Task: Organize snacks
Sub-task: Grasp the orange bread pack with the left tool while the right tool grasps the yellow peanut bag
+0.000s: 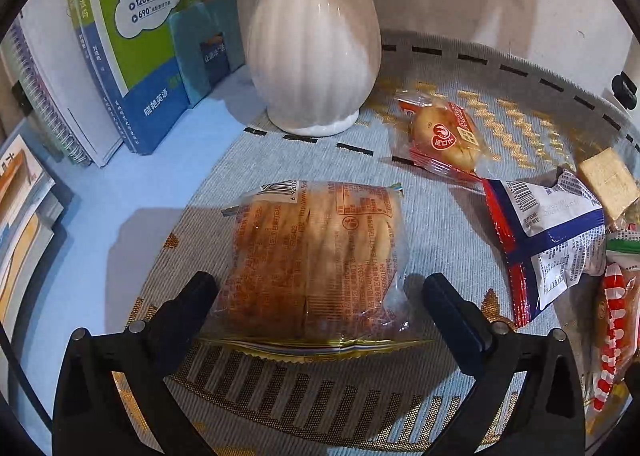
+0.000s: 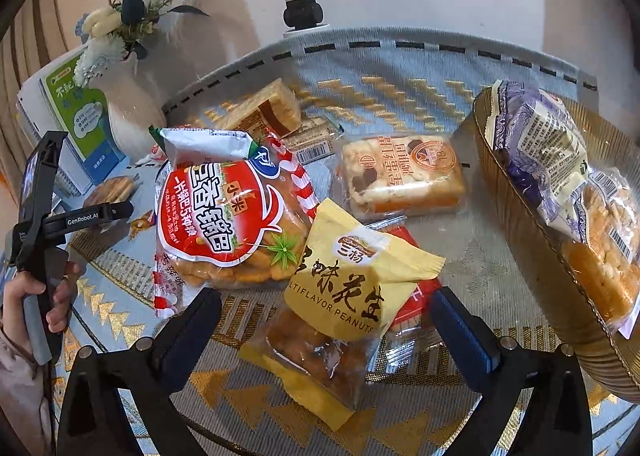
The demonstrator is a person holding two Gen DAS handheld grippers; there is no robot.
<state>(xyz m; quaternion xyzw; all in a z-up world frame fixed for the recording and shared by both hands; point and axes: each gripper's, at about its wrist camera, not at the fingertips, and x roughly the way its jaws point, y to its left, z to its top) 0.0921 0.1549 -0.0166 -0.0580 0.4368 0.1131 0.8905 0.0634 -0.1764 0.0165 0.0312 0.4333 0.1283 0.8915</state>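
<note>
The left gripper (image 1: 318,290) has its jaws spread wide, one on each side of a clear pack of flat brown crackers (image 1: 316,256). The pack lies flat on the woven mat (image 1: 280,152) that covers the bench, and neither finger touches it — there is a gap on both sides. Behind it stands a white ribbed vase (image 1: 316,52), and to the left of the vase some books (image 1: 132,48) stand upright. Right of the crackers lie a small red-trimmed cake pack (image 1: 444,136) and a white and blue wrapper (image 1: 560,232), touching at their edges.

The right gripper (image 2: 326,314) also has its jaws wide apart and holds nothing. Between its fingers lies a yellow peanut bag (image 2: 344,288), with a red wrapper (image 2: 412,308) partly hidden under it. Just left of the peanuts sits a big red and white bag of crunchy sticks (image 2: 228,216), leaning on it. Farther back lie a nutty bar in a clear pack (image 2: 400,176) and another clear-wrapped square snack (image 2: 264,108).

On the right is a round woven basket (image 2: 532,224) — it already has snacks in it, a purple and white pack (image 2: 536,144) on top of an orange bar (image 2: 600,268). At the far left of the right-hand view, a hand (image 2: 36,296) holds the other gripper's handle.
</note>
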